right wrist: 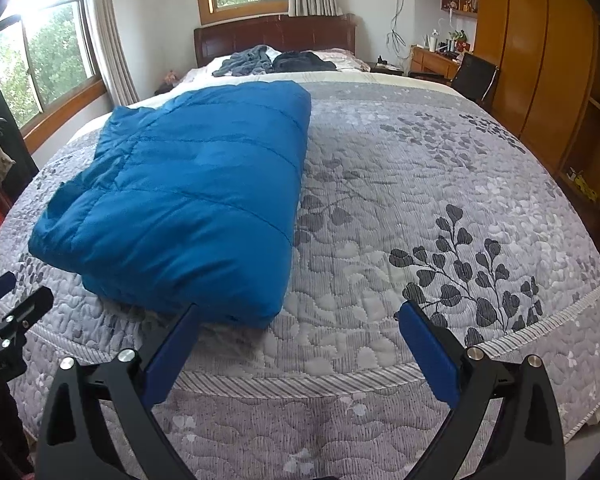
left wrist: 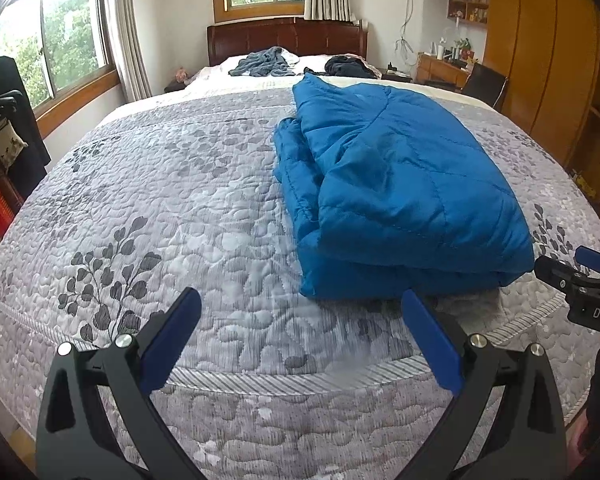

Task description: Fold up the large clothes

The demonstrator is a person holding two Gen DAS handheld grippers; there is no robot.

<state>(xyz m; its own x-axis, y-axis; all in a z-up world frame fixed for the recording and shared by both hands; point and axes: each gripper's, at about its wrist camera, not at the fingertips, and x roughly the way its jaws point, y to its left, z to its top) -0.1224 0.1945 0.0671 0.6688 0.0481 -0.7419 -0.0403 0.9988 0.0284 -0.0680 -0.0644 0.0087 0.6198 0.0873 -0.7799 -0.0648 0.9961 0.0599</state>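
Both grippers, left gripper (left wrist: pixel 300 344) and right gripper (right wrist: pixel 298 350), jaws wide apart, holding nothing.
Puffy blue quilted jacket (left wrist: pixel 396 196) on the bed (left wrist: pixel 180 200) may spring unfolded; I judge the padding is uncompressed.

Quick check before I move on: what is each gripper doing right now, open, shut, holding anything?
Left gripper: open, holding nothing, above the bedspread near the folded blue jacket.
Right gripper: open, holding nothing.

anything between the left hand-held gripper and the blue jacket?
Nothing but bare quilted bedspread. In the left wrist view the open left hand-held gripper faces the folded blue jacket with only patterned fabric between them.
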